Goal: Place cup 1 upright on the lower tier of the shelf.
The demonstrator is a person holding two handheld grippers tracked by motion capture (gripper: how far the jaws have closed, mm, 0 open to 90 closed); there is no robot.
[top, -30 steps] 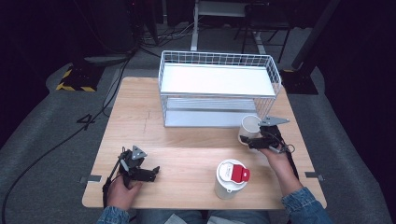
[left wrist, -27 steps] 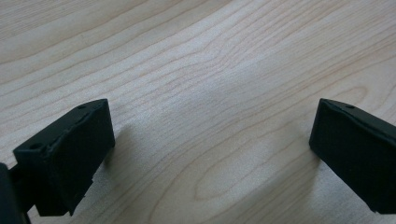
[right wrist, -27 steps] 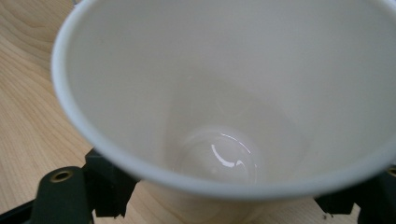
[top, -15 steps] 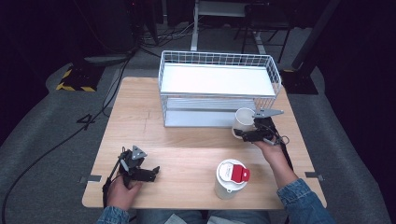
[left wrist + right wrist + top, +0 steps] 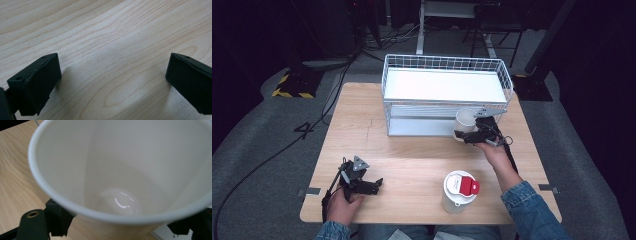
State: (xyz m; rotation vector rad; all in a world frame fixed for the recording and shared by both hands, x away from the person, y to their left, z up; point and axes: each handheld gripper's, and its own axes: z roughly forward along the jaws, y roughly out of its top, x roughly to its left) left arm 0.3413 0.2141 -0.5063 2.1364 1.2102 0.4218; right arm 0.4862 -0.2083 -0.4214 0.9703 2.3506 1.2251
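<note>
Between right tool (image 5: 463, 134) jaws: white paper cup (image 5: 465, 121), upright, empty, glossy inside, pinched; left tool (image 5: 374, 183) spread.

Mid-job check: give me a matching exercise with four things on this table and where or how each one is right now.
Things:
1. paper cup
2. left tongs
3. wire basket
4. jar with red lid

States:
A. open, low over bare wood
B. at the table's far edge
C. held in the right tongs, beside the basket front
D. standing near the front edge

Pairs: 1-C, 2-A, 3-B, 4-D
</note>
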